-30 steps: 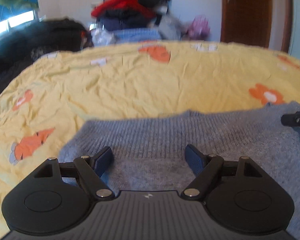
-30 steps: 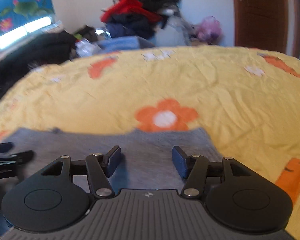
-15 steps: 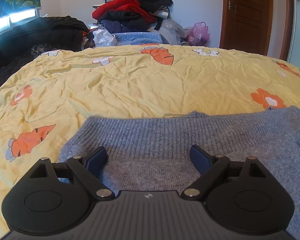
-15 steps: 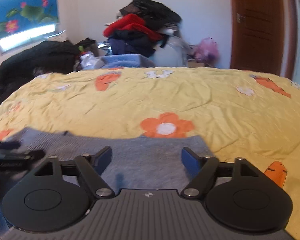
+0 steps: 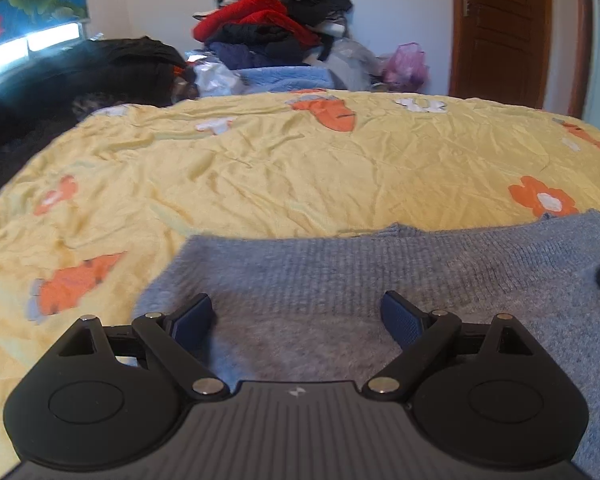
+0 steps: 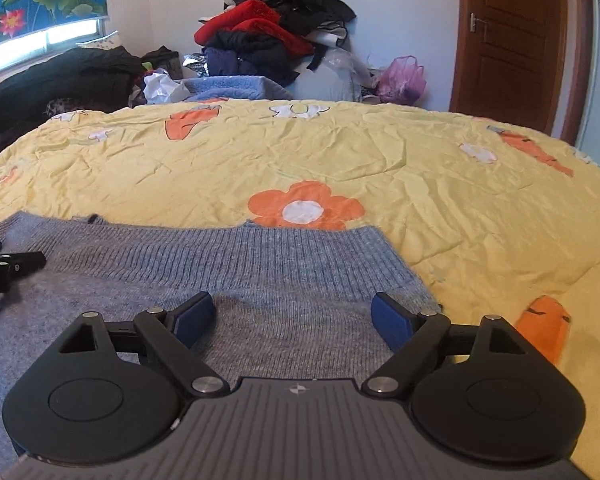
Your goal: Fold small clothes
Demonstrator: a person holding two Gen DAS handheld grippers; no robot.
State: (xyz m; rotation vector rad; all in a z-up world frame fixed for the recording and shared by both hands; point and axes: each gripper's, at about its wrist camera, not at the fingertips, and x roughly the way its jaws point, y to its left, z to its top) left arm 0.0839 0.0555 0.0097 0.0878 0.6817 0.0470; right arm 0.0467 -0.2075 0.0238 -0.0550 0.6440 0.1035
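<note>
Bedding comes first: a yellow quilt [image 6: 340, 160] printed with orange flowers covers nearly everything in both views, creased all over. On its near side lies the grey-blue knitted sweater [image 6: 260, 264], spread flat with its ribbed band toward the far side, one end under each tool. The left gripper [image 5: 300, 318] hangs low over the sweater's left part, jaws spread wide and holding nothing; the right gripper [image 6: 292, 316] does the same near the right corner, equally wide and empty. The risk, as I judge it, is in the pinch: the knit is thick and soft, so jaws closing too deep could catch the quilt underneath as well, or take only one layer and drag the fold crooked.
</note>
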